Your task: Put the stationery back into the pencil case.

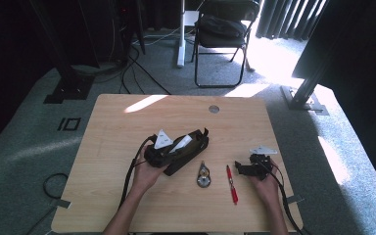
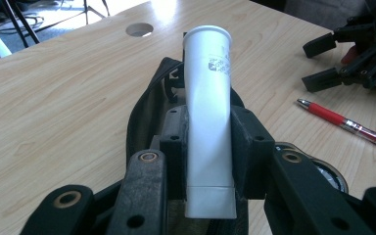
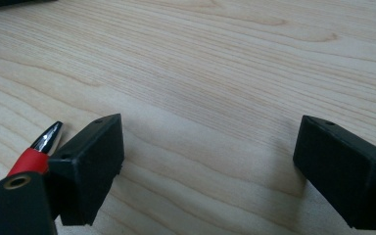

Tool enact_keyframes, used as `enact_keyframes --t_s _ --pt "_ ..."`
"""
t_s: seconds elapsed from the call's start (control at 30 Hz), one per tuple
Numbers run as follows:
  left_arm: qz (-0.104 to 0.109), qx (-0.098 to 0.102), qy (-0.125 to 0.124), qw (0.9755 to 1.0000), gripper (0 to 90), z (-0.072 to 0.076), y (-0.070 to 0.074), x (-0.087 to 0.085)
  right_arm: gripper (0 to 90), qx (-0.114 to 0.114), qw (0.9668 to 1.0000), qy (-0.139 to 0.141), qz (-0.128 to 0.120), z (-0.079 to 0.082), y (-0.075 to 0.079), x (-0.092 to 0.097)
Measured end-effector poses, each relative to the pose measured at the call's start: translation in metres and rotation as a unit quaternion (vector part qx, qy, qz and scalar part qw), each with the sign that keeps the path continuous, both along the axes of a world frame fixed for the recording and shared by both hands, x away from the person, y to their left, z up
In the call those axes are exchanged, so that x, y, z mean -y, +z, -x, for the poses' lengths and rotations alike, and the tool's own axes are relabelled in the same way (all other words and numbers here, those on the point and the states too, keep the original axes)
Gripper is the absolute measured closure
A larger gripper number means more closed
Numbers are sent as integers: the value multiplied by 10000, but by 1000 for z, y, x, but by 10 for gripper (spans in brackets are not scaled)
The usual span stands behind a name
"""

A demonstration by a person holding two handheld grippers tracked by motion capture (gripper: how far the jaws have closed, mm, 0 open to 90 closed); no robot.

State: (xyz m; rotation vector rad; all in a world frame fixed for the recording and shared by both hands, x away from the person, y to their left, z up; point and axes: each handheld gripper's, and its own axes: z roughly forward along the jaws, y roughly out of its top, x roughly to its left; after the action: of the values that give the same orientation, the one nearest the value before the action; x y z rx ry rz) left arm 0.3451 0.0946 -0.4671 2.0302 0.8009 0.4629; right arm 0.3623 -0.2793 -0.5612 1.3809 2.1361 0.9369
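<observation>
White plastic tube [image 2: 206, 122] sits clamped in my left tool [image 2: 208, 152] above the black fabric pouch [image 1: 188, 149] (mouth gaping to receive it); right tool [image 3: 210, 161] rests released on the surface [image 1: 127, 127].

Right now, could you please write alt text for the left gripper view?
The left gripper clamps a white tube above an open black pouch on a wooden table. A red pen lies to the right, near the right gripper.

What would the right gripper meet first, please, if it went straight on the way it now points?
Probably nothing: the right gripper stands open, with bare table between and beyond its jaws. The red pen lies just outside one jaw.
</observation>
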Motion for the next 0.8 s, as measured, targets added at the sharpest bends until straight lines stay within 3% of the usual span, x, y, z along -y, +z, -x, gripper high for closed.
enact_keyframes --t_s 0.8 --pt "-120 -195 28 9997 707 -12 -14 3 113 1 10000 1 1 0 0 0"
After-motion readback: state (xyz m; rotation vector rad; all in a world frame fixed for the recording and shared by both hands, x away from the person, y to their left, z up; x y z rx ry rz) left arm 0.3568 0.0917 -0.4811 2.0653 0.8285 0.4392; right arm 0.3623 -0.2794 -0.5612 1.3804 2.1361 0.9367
